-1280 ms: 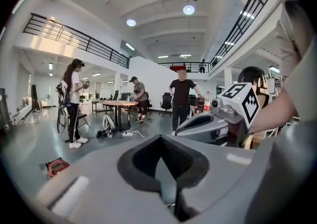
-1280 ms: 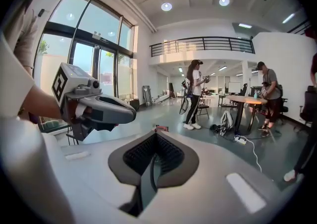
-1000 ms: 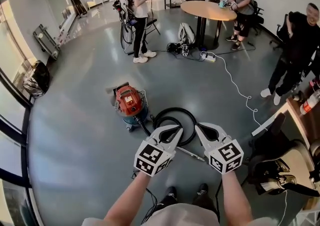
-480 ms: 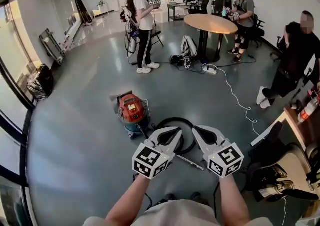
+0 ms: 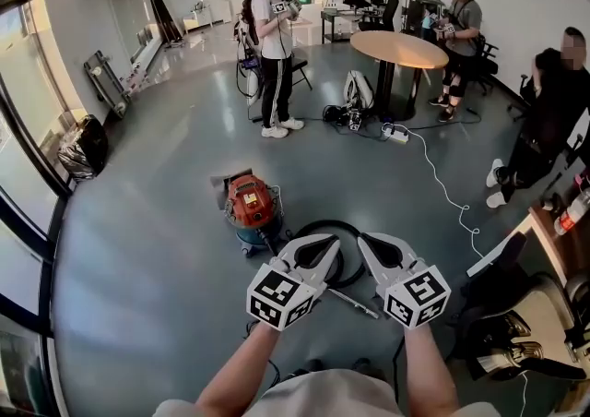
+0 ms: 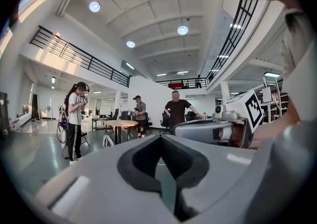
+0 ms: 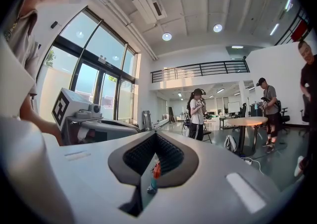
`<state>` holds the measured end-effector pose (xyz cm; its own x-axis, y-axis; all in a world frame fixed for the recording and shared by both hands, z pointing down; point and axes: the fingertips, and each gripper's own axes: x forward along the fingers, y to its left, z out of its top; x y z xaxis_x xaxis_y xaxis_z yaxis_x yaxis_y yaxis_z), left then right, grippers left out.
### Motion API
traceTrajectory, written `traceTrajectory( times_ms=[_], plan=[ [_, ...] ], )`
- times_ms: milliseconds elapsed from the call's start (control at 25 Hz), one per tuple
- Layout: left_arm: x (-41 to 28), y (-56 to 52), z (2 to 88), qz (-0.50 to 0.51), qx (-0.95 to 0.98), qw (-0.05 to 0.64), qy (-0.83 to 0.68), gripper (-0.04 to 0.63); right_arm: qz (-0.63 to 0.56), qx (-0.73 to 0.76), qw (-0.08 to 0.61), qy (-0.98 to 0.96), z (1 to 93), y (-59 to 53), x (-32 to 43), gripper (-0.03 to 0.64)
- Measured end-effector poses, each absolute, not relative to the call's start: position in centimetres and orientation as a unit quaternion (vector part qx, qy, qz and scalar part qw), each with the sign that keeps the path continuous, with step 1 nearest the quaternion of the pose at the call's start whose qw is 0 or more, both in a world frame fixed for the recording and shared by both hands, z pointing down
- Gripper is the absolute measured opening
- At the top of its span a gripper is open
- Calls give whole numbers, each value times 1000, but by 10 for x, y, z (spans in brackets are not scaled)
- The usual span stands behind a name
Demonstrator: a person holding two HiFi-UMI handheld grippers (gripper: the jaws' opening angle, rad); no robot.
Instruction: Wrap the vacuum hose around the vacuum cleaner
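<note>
2 closed, empty tools: left tool (image 5: 334,243) and right tool (image 5: 362,241) above vacuum hose (image 5: 323,223).

Left arm (image 5: 236,371) and right arm (image 5: 430,371) reaching forward, left gripper (image 5: 330,244) and right gripper (image 5: 365,242) pointing level side by side, jaws pressing together

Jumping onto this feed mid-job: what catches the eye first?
The red vacuum cleaner sits mid-room on the grey floor, its black hose lying in a loop to its right, not yet wrapped. Nearest the camera, the left tongs and right tongs are held side by side, both shut and empty. Farther back, people stand near a round table.
</note>
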<state>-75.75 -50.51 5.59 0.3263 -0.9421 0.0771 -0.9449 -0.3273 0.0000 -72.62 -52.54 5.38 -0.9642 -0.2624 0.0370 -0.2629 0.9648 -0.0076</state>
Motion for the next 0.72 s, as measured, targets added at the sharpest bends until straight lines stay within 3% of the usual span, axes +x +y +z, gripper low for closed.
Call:
traceTrajectory(
  times_ms=[720],
  plan=[
    [-755, -510, 51, 24, 813, 27, -581, 0, 10, 132, 13, -991, 49, -529, -722, 24]
  ],
)
